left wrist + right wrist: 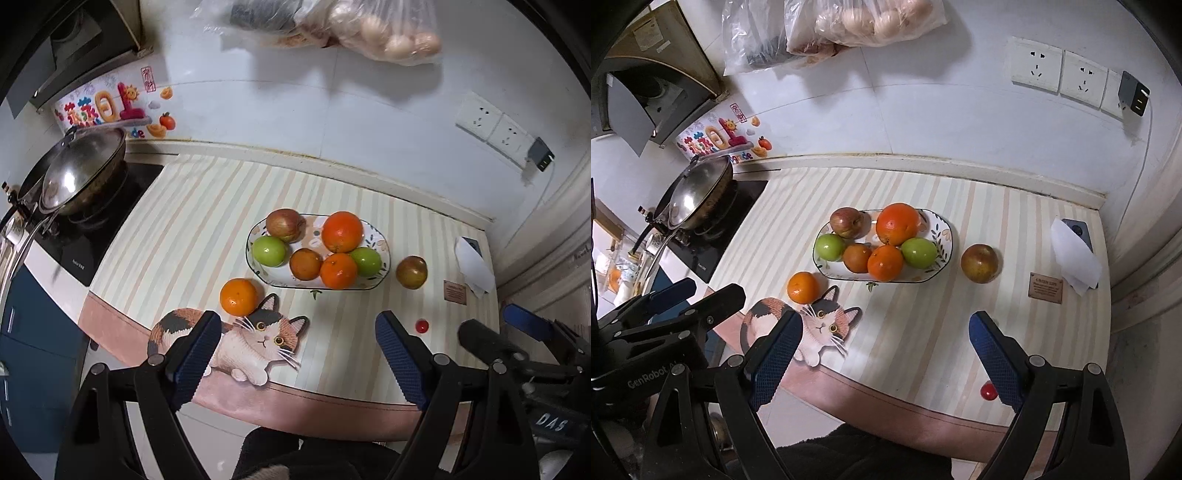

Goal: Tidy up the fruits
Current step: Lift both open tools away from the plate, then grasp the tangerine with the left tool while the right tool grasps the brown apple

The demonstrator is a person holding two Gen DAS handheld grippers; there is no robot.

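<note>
Oval plate (pixel 382 275): one large orange (pixel 342 232), two small oranges, two green apples, one red apple (pixel 285 225). Table (pixel 184 229): one mandarin (pixel 238 297), one brownish fruit (pixel 411 272). Left claw (pixel 295 350) and right claw (pixel 882 350): wide, empty.

Wall: white tile (pixel 923 122), glossy, with soft shadows.
Sockets: white outlets (pixel 1058 72) on the wall at right; a dark plug (pixel 1134 92) with a white cord in the end one.
Stickers: colourful decals (pixel 716 142) low on the wall at left.
Hood: range hood (pixel 653 92) at upper left.
Stove: black cooktop (pixel 713 236) left of the table (pixel 979 221), carrying a lidded wok (pixel 696 195).
Table cover: pale striped cloth, pink border.
Hanging: clear plastic bags (pixel 831 26) on the wall.
</note>
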